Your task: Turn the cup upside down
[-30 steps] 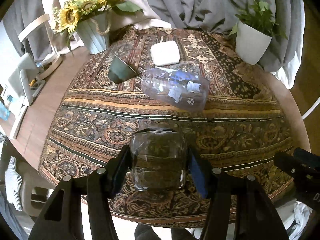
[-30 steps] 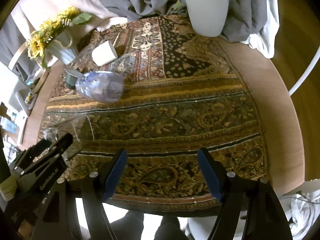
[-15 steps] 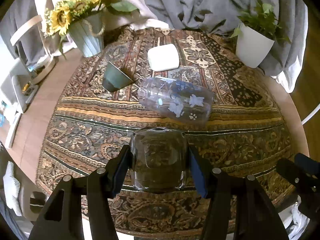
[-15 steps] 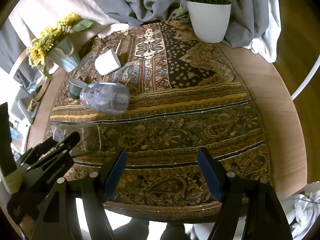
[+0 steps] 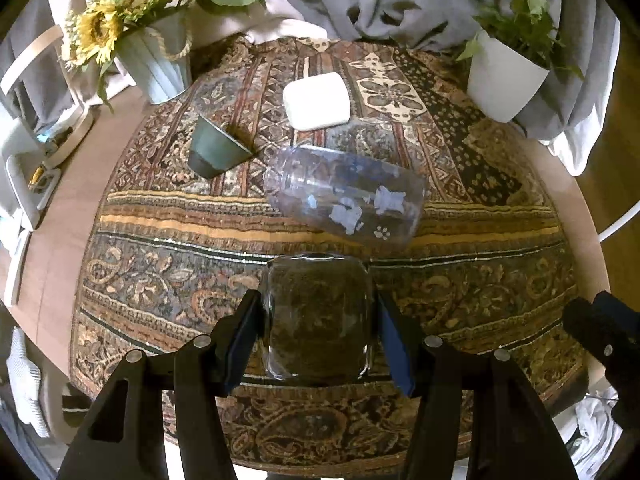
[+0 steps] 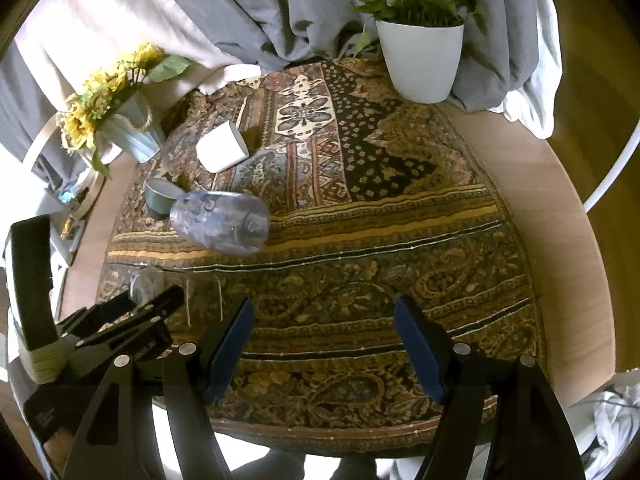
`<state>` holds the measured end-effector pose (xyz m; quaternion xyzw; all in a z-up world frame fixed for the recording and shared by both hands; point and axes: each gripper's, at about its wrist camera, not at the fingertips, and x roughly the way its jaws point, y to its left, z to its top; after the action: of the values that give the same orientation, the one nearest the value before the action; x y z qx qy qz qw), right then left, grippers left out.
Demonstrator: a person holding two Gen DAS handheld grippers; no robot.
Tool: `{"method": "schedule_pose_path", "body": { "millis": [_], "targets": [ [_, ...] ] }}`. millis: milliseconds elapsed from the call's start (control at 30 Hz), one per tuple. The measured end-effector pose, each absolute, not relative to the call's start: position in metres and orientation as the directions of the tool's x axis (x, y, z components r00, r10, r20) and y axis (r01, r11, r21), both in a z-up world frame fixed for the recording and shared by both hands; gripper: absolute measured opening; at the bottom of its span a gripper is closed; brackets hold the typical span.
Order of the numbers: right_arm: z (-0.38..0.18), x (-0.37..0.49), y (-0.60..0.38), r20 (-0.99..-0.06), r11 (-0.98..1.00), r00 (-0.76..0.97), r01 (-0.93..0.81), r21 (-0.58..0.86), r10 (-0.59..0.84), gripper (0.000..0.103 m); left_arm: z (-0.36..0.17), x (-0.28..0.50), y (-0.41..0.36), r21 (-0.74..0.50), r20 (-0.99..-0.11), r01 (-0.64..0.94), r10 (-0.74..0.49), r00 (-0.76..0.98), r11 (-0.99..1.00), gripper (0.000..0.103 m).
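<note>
My left gripper [image 5: 318, 320] is shut on a clear glass cup [image 5: 318, 316], both blue pads pressed on its sides, holding it over the near part of the patterned cloth [image 5: 160, 264]. The cup also shows faintly in the right wrist view [image 6: 176, 292] beside the left gripper's body [image 6: 120, 320]. My right gripper [image 6: 324, 344] is open and empty above the cloth's near edge; part of it shows at the right of the left wrist view [image 5: 600, 324].
A clear printed bottle [image 5: 348, 196] lies on its side mid-table. A dark green cup [image 5: 214, 150] and a white cup [image 5: 316, 100] lie tipped behind it. A sunflower pot [image 5: 156, 60] stands far left, a white plant pot [image 5: 504, 76] far right.
My left gripper has moved forward over the table with the glass cup still held; the bottle and other cups now look nearer. My right gripper has advanced slightly, still open.
</note>
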<state>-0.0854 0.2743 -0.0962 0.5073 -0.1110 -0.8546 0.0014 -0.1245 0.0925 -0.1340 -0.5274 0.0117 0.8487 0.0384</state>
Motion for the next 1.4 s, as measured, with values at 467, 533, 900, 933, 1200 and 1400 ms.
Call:
{"method": "schedule_pose_path", "body": {
  "millis": [467,533,900,933,1200,1400],
  "targets": [
    [-0.096,-0.086,0.271,-0.87,-0.975,-0.484,-0.134,0.176,-0.091,0.073,-0.127,-0.134,0.089,-0.044,-0.87,-0.083,0.079,-0.486,-0.996,0.076],
    [-0.095,-0.084,0.27,-0.87,-0.976,-0.485,-0.135,0.169,-0.083,0.073,-0.126,-0.134,0.089,-0.035,-0.87,-0.082,0.071,-0.489,-0.996,0.079],
    [-0.065,-0.065,0.258,-0.84,-0.971,-0.541,-0.172,0.164,-0.046,0.081,-0.074,-0.106,0.059,-0.025,-0.786,-0.025,0.035,-0.617,-0.999,0.103],
    [-0.06,-0.062,0.255,-0.83,-0.972,-0.556,-0.171,0.162,-0.04,0.082,-0.067,-0.102,0.056,-0.021,-0.774,-0.016,0.026,-0.633,-1.0,0.103],
    [-0.028,-0.048,0.218,-0.778,-0.984,-0.628,-0.126,0.128,-0.021,0.091,-0.032,-0.073,0.017,0.039,-0.728,0.016,-0.039,-0.685,-0.999,0.103],
    [-0.011,-0.034,0.195,-0.742,-0.987,-0.669,-0.093,0.134,-0.038,0.091,-0.02,-0.059,-0.004,0.055,-0.704,0.038,-0.066,-0.707,-0.998,0.103]
  ]
}}
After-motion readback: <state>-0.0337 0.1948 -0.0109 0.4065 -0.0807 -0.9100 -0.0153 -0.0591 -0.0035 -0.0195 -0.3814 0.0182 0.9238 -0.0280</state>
